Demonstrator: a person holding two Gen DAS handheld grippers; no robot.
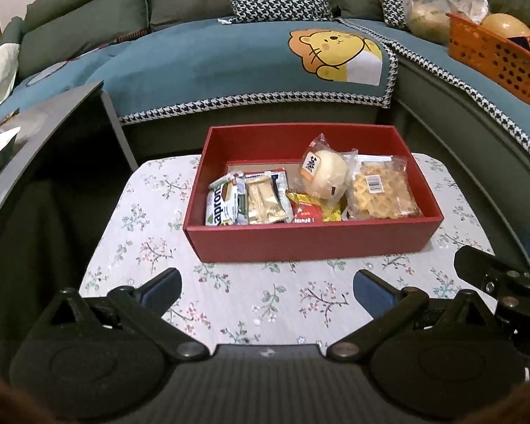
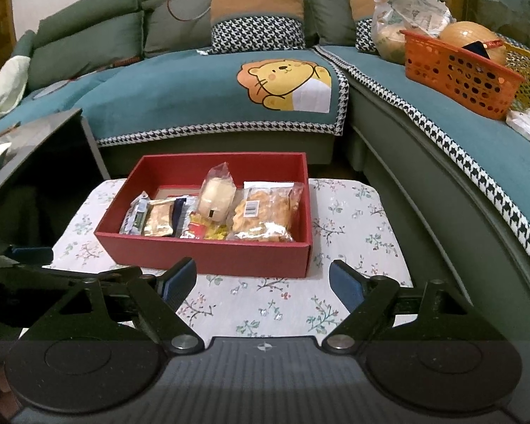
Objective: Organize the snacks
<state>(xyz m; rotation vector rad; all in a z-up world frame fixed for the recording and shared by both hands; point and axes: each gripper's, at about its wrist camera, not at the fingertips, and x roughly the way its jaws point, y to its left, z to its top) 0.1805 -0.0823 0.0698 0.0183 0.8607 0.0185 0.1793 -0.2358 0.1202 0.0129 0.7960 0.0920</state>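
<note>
Red cardboard box [image 1: 311, 240] sits on our floral tabletop [image 1: 275, 304], just beyond both sets of fingers, and nothing's touching it. Our left gripper [image 1: 268, 284] and right gripper [image 2: 262, 282] both have their fingers spread wide and empty, over bare cloth. Long side of the box runs left to right across both views. The snack packets [image 1: 381, 190] are all bunched along its near wall, one round bun pack [image 1: 323, 173] propped up. Behind it is a teal sofa [image 2: 194, 102] with an orange basket [image 2: 463, 74] off to the right. Nothing's between us and the box.
</note>
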